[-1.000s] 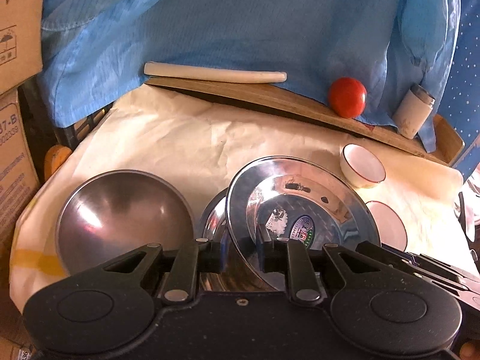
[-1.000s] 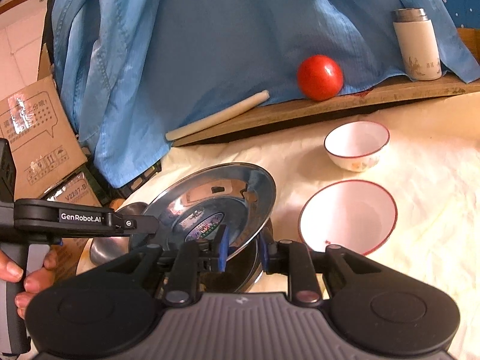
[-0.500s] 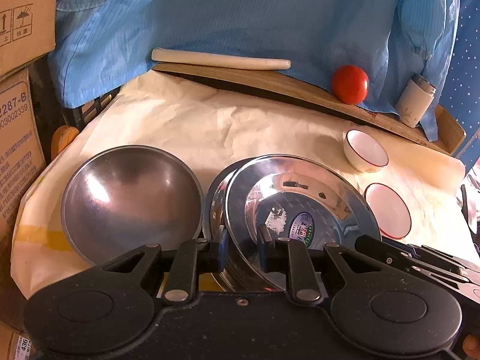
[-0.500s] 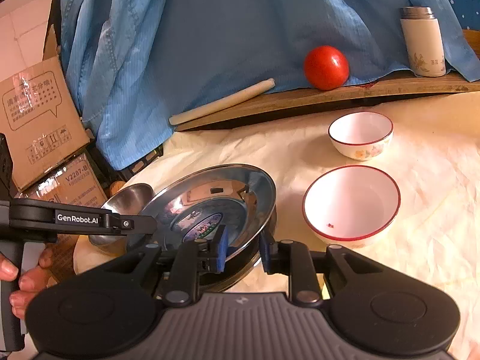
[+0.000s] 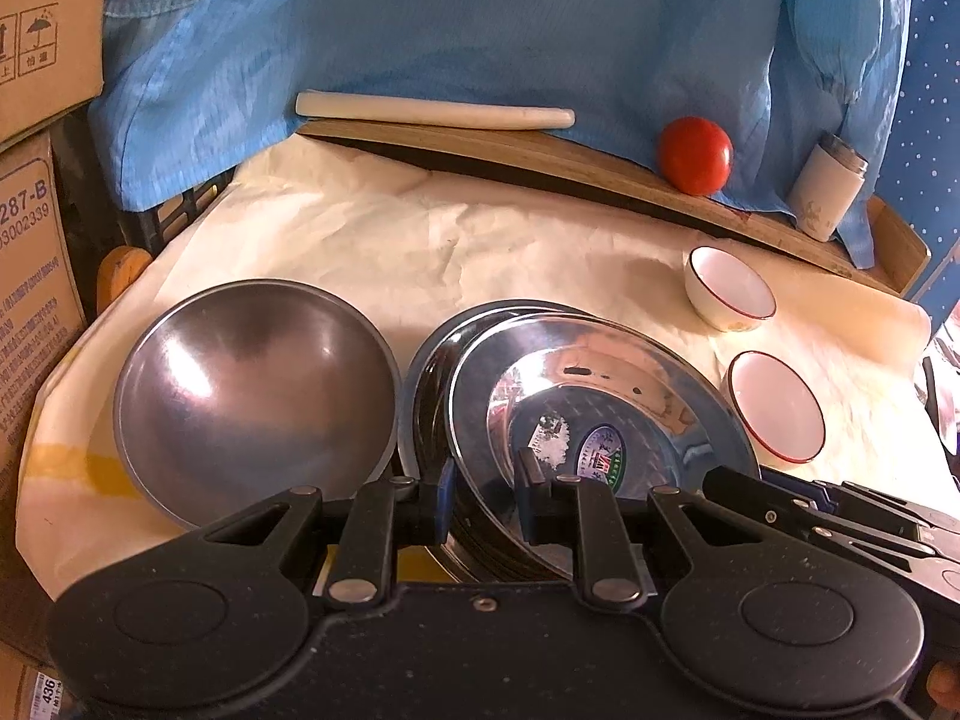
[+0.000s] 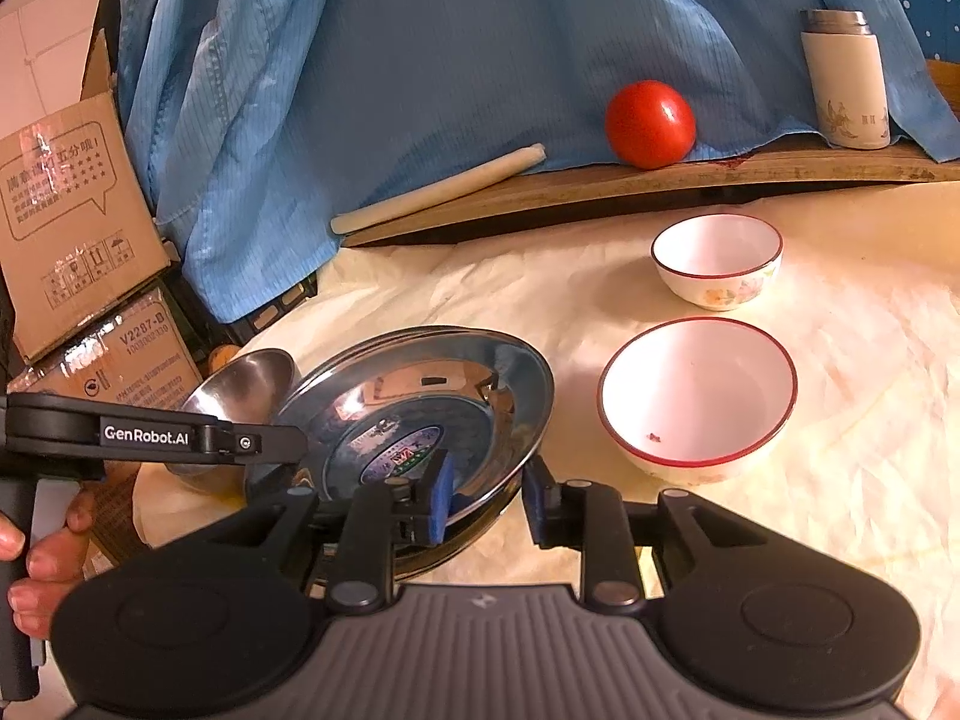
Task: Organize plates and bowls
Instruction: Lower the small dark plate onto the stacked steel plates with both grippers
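Observation:
A shiny steel plate [image 5: 600, 396] with a round sticker lies on a stack of steel plates [image 5: 432, 384]; it also shows in the right wrist view [image 6: 420, 396]. My left gripper [image 5: 483, 495] stands part open around the near rim of the stack. My right gripper [image 6: 486, 495] is open, its jaws astride the plate's near right rim. A dull steel bowl [image 5: 252, 402] sits left of the stack. A large white red-rimmed bowl [image 6: 696, 396] and a small white red-rimmed bowl [image 6: 717, 258] stand to the right.
A wooden board [image 6: 660, 186] at the back carries a red tomato [image 6: 651, 123], a white flask [image 6: 846, 81] and a pale rolling pin [image 5: 435, 114]. Blue cloth [image 6: 420, 60] hangs behind. Cardboard boxes [image 6: 66, 228] stand at the left edge.
The steel plate has come down from a tilt onto the stack. Both grippers' jaws have opened wider around its rim and pulled back a little.

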{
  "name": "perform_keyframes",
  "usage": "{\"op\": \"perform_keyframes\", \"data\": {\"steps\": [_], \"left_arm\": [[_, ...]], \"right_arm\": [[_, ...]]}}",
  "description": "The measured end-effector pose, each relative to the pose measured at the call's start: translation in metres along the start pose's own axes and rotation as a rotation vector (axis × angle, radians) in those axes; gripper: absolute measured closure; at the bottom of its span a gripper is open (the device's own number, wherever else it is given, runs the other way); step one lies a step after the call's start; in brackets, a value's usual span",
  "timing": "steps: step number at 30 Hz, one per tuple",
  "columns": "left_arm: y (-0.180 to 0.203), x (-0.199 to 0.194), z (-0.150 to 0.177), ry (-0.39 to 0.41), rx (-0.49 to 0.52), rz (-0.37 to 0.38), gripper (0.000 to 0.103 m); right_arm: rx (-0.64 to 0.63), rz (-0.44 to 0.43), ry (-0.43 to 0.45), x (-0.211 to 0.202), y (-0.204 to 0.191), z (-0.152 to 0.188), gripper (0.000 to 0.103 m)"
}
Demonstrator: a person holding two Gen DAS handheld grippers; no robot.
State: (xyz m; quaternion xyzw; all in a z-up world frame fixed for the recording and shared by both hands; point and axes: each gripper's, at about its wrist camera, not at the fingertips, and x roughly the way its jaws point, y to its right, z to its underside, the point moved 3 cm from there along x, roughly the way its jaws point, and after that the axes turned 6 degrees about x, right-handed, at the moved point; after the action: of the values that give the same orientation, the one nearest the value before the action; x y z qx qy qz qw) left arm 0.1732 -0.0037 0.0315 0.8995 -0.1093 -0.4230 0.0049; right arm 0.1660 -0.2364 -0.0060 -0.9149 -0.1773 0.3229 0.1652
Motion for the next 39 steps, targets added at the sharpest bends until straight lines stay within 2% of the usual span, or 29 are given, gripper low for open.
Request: {"op": "perform_keyframes", "data": {"steps": [26,39], "left_arm": [[0.0019,0.0032,0.0046,-0.01,0.004,-0.004,0.079],[-0.0003,-0.0039,0.0062,0.004,-0.006,0.015,0.079]], "right_arm": [[-0.057,0.034,0.006,0.0002,-0.0052,0.0042,0.071],[-0.094,0.042,0.011,0.0027,-0.0072,0.006,0.066]]}}
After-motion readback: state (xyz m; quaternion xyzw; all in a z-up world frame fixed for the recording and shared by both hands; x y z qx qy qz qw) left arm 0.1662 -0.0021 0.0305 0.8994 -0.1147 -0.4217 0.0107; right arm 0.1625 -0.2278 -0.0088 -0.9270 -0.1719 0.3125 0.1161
